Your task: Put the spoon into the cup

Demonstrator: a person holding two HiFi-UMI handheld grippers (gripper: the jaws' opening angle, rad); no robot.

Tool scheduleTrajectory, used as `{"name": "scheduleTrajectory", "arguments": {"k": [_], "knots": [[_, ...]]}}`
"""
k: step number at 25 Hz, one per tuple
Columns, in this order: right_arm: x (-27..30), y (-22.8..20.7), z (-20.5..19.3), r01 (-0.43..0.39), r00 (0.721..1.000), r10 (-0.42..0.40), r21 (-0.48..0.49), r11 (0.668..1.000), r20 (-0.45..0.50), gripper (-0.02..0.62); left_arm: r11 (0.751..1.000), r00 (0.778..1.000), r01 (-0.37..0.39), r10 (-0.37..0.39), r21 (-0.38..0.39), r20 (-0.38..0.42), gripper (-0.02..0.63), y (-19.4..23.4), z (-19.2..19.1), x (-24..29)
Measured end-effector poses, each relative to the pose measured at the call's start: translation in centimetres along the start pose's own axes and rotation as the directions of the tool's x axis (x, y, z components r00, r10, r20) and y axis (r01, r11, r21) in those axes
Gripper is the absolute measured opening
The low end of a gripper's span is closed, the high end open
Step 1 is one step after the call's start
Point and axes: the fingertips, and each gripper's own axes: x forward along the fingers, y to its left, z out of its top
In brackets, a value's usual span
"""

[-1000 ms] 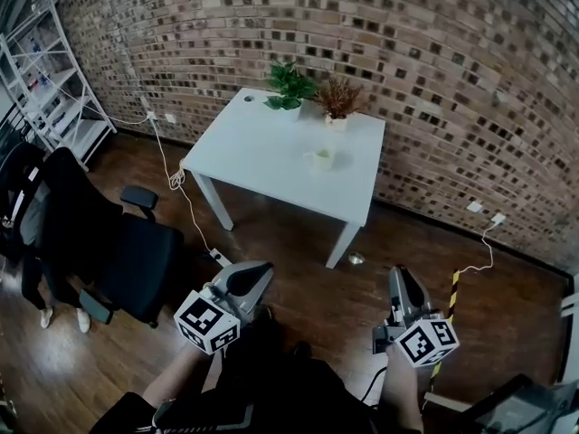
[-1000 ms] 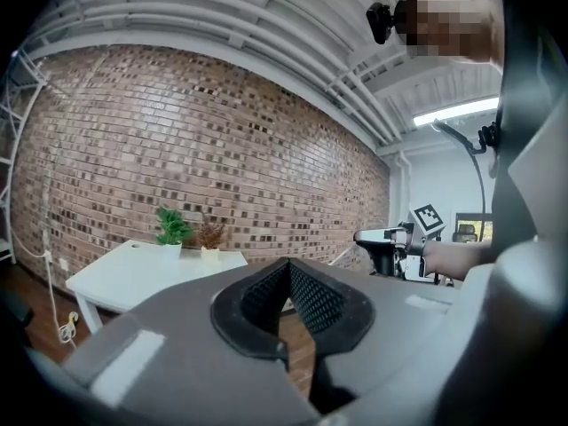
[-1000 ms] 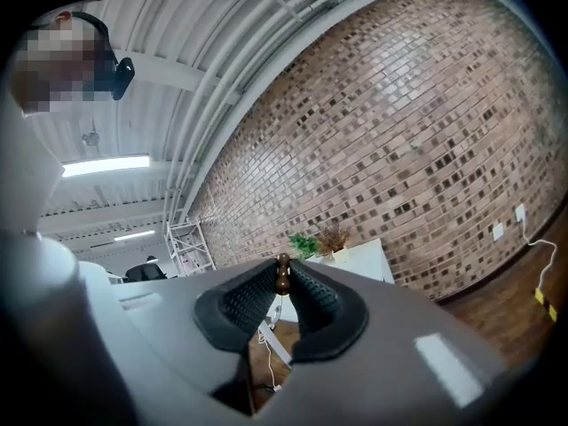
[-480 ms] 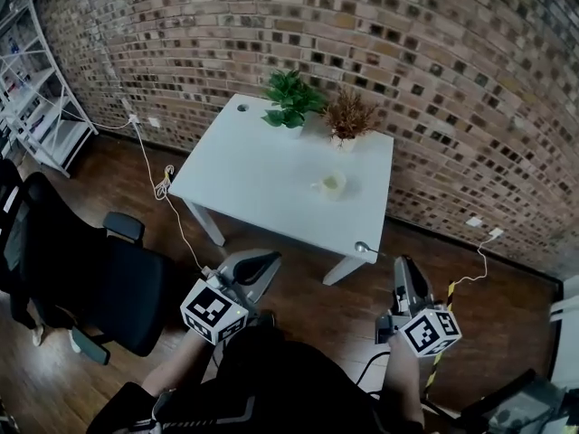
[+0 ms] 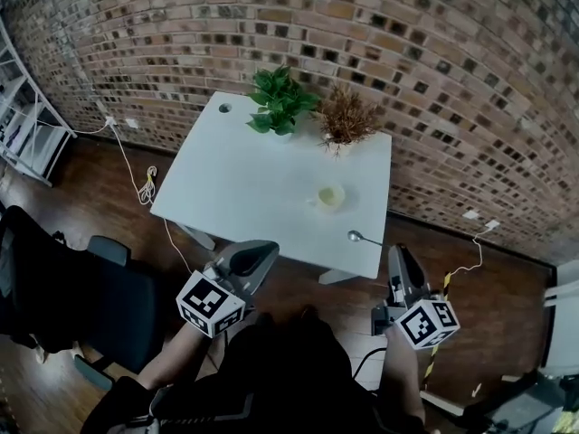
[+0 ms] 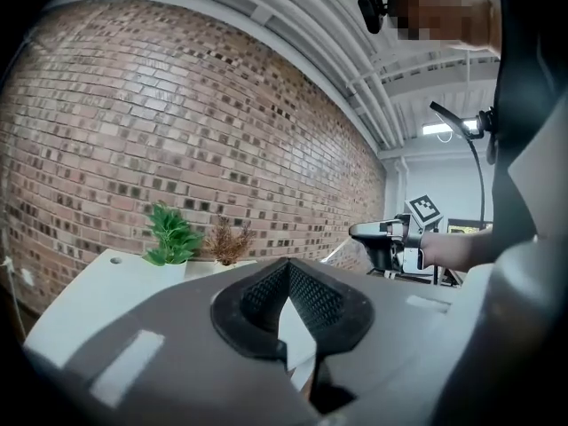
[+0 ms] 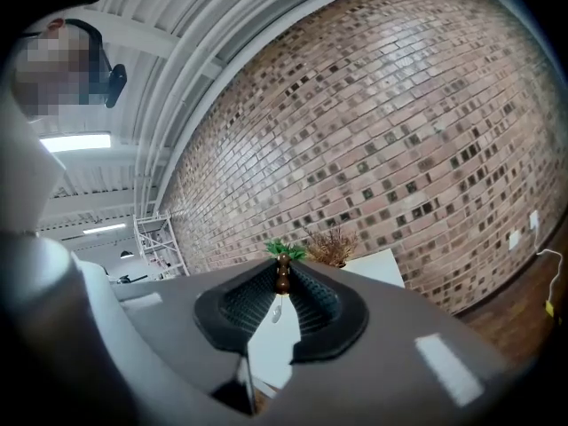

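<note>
A pale cup (image 5: 330,196) stands on the white table (image 5: 244,188), right of its middle. A metal spoon (image 5: 364,238) lies on the table near its front right edge, a short way in front of the cup. My left gripper (image 5: 258,253) hangs in front of the table's near edge, its jaws closed with nothing in them (image 6: 288,266). My right gripper (image 5: 396,256) is just off the front right corner, close to the spoon but not touching it. A narrow slit shows between its tips (image 7: 282,269), and nothing is held.
A green plant (image 5: 276,102) and a dried brown plant (image 5: 346,120) stand at the table's far edge against the brick wall. A black office chair (image 5: 81,297) stands on the wooden floor at the left. White cables (image 5: 145,183) trail beside the table; a shelf (image 5: 23,125) is far left.
Both grippers and the head camera have come closer to the table, which now fills more of the view. The spoon has come into plain sight near the right gripper. Jaws look unchanged.
</note>
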Motion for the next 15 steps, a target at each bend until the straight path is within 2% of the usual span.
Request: {"name": "scheduleTrajectory", "arguments": {"k": [8, 15], "knots": [[5.9, -3.8, 1.3, -0.066, 0.997, 0.067, 0.024, 0.998, -0.036, 0.051, 0.998, 0.998, -0.062, 0.062, -0.019, -0.006, -0.006, 3.3, 0.6, 6.9], [10.3, -6.9, 2.8, -0.129, 0.989, 0.132, 0.047, 0.99, -0.06, 0.051, 0.992, 0.992, -0.124, 0.124, 0.004, -0.028, -0.006, 5.6, 1.5, 11.9]]}}
